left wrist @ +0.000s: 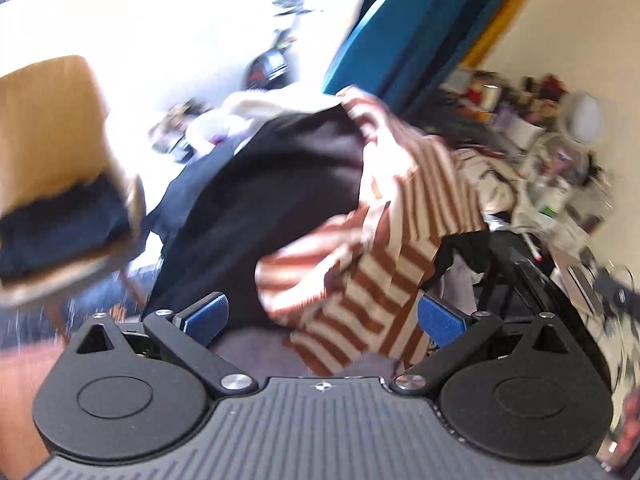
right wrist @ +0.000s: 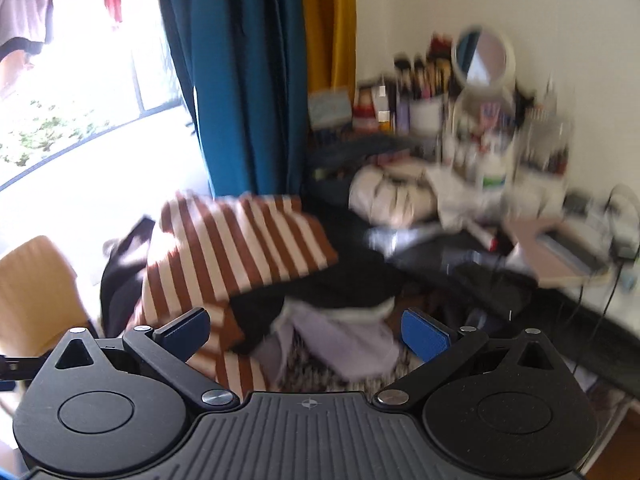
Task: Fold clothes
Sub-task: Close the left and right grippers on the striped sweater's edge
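A brown-and-white striped garment (left wrist: 376, 240) lies crumpled on a heap of clothes, over a black garment (left wrist: 280, 192). In the left wrist view its lower part hangs between the wide-open blue pads (left wrist: 206, 316) of my left gripper (left wrist: 324, 316); the pads do not clamp it. In the right wrist view the striped garment (right wrist: 240, 256) lies ahead and left, with a lilac garment (right wrist: 344, 336) and dark clothes between the jaws. My right gripper (right wrist: 306, 330) is open and empty; its left pad (right wrist: 188, 330) overlaps the striped cloth's edge.
A wooden chair (left wrist: 52, 128) with dark folded cloth (left wrist: 60, 228) stands at left. Teal curtain (right wrist: 240, 80) and yellow curtain (right wrist: 328, 20) hang behind. A cluttered desk (right wrist: 560, 264) with a round mirror (right wrist: 482, 58), bottles and cables stands at right. Both views are motion-blurred.
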Motion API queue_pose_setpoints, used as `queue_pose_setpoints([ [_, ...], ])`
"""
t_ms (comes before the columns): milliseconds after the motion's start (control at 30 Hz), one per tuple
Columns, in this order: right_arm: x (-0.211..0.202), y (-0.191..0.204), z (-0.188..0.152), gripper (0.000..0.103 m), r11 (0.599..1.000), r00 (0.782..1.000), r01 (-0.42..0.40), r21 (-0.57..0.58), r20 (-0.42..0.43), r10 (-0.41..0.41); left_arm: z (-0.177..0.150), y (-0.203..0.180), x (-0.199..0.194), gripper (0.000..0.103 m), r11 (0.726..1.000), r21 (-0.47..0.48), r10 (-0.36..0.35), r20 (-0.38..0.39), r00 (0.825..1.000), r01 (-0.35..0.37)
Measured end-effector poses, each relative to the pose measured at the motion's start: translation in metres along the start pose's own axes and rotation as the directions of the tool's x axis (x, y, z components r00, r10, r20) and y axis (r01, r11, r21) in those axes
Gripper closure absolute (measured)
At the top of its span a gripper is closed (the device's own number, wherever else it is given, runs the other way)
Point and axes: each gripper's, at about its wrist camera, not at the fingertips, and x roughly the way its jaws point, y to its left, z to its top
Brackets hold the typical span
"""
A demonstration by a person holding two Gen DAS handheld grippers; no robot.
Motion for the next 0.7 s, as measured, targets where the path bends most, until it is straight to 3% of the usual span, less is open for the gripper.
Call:
queue_pose_setpoints([
  [67,-0.002,0.019,-0.001,0.001,1.0,0.999,0.014,-0.015,0.048,-0.014,0.007,0.008,0.002,0.0,0.999,0.047,-0.005,0.022,1.0,0.004],
  [200,0.005,0.051,-0.007,0.001,0.997,0.998,0.061,-0.048,0.035,-0.06,0.014,0.017,0.012,0.0,0.993,0.114,-0.036,0.043,0.998,0.031],
  [333,0.016,0.066,-0.017,0.001,0.998,0.998,0.06,-0.01,0.001,-0.06,0.012,0.023,0.036,0.0,0.985,0.168,-0.033,-0.03,0.999,0.037],
  [467,0.032,0.075,-0.024,0.001,0.989,0.992,0.128,-0.069,0.003,-0.128,0.005,0.03,0.058,0.0,0.978,0.209,0.026,-0.053,0.998,-0.014],
  [633,0.054,0.086,-0.035,0.001,0.963,0.98,0.197,-0.186,0.032,-0.194,0.007,0.024,0.077,0.0,0.964,0.263,-0.013,-0.057,0.998,0.027],
  [700,0.07,0.087,-0.038,0.001,0.963,0.986,0.163,-0.214,0.017,-0.164,0.008,0.016,0.087,0.0,0.955,0.296,-0.01,-0.064,0.998,0.028],
])
